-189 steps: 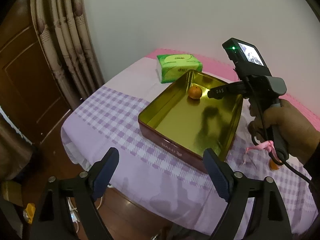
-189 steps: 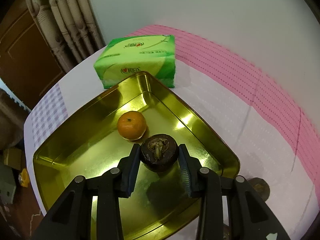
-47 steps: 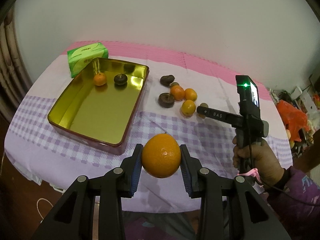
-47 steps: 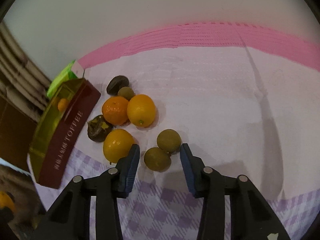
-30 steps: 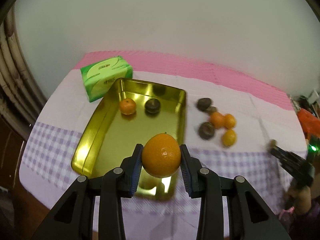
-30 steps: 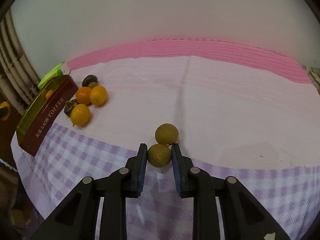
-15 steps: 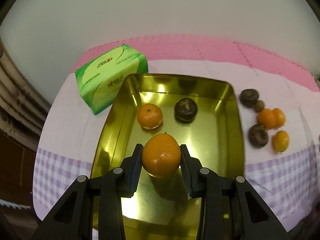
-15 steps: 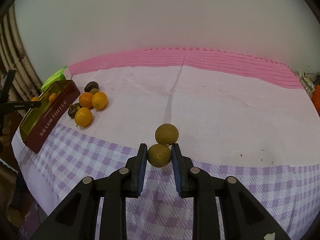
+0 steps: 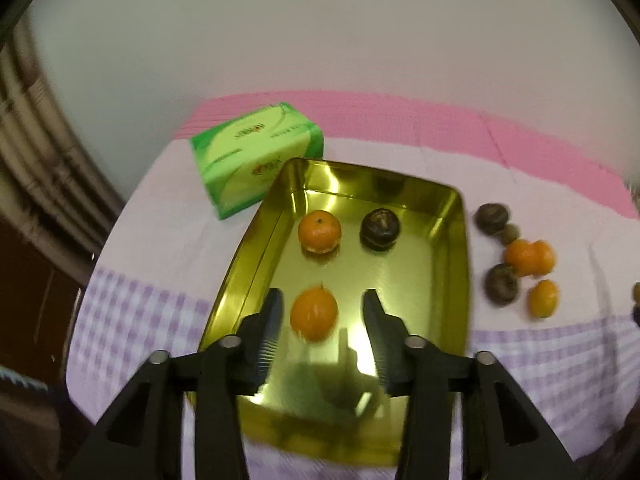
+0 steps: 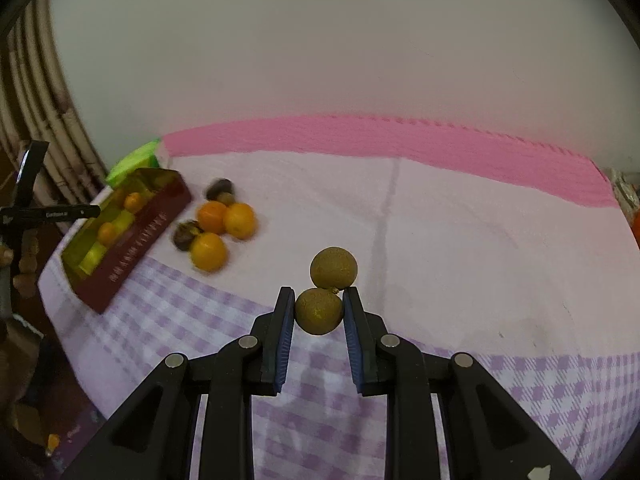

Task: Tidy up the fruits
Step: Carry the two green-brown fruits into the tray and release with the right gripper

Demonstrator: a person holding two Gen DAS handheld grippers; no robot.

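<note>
In the left wrist view my left gripper (image 9: 320,312) is open above the gold tin (image 9: 456,280). An orange (image 9: 314,314) lies loose in the tin between the fingers, touching neither. A tangerine (image 9: 319,231) and a dark fruit (image 9: 380,229) sit farther back in the tin. In the right wrist view my right gripper (image 10: 319,312) is shut on a brownish-green fruit (image 10: 319,311) above the cloth. A second brownish-green fruit (image 10: 333,267) lies just beyond it.
A green tissue pack (image 9: 252,152) stands left of the tin. Several oranges (image 9: 528,258) and dark fruits (image 9: 502,284) lie on the cloth right of the tin, also in the right wrist view (image 10: 226,220). The table edge and floor are at the left.
My left gripper has opened and let the orange go into the tin. My right gripper stays shut on the brownish-green fruit and has hardly moved.
</note>
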